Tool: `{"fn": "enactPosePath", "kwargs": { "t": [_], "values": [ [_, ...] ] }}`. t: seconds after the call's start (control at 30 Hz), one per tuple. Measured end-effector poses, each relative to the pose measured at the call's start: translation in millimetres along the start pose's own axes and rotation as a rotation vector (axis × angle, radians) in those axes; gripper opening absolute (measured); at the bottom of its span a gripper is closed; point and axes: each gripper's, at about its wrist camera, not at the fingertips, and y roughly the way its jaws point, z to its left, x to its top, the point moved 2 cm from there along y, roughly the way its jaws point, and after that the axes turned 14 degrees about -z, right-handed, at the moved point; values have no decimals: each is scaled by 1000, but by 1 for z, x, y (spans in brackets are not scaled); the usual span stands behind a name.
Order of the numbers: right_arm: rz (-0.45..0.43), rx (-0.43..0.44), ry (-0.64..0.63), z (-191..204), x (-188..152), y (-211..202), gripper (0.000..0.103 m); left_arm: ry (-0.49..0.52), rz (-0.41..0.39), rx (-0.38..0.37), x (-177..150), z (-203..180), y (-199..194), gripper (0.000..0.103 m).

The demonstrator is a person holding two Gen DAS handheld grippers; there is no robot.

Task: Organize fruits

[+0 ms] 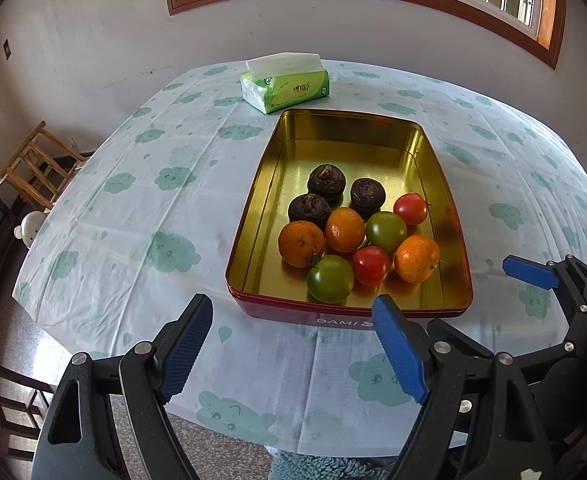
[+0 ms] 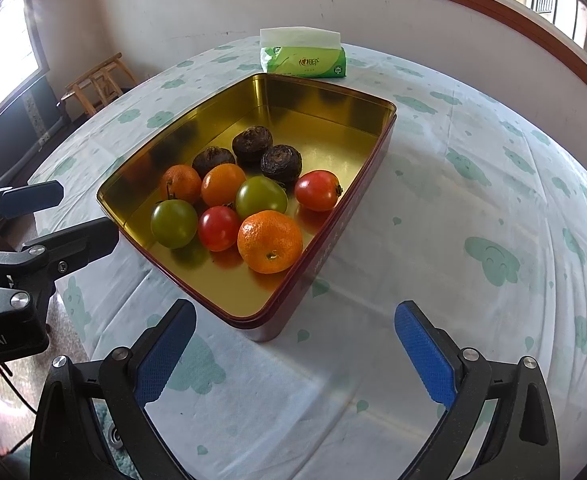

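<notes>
A gold-lined tin (image 1: 253, 200) with red outer walls sits on the cloud-print tablecloth (image 1: 133, 220). Its near half holds three tangerines (image 1: 301, 243), two green tomatoes (image 1: 330, 279), two red tomatoes (image 1: 370, 265) and three dark water chestnuts (image 1: 326, 181). My left gripper (image 1: 292, 301) hovers open just short of the tin's front wall, nothing between its fingers. In the right wrist view the tin (image 2: 313, 108) lies ahead and to the left, a tangerine (image 2: 270, 241) nearest. My right gripper (image 2: 296, 308) is open and empty over the tin's near corner. The left gripper (image 2: 87, 210) shows at the left edge.
A green tissue pack (image 1: 289, 88) stands behind the tin near the far table edge. A wooden stool (image 1: 33, 168) and a small white figure (image 1: 29, 228) are on the floor at left. The table's near edge runs under both grippers. Bare cloth lies right of the tin (image 2: 473, 200).
</notes>
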Motion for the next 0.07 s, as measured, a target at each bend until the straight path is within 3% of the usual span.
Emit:
{"fn": "enactPosePath", "kwargs": {
  "t": [0.07],
  "values": [
    [0,0,0,0,0,0,99,-5,4,-2,0,-1,0,87]
  ]
}}
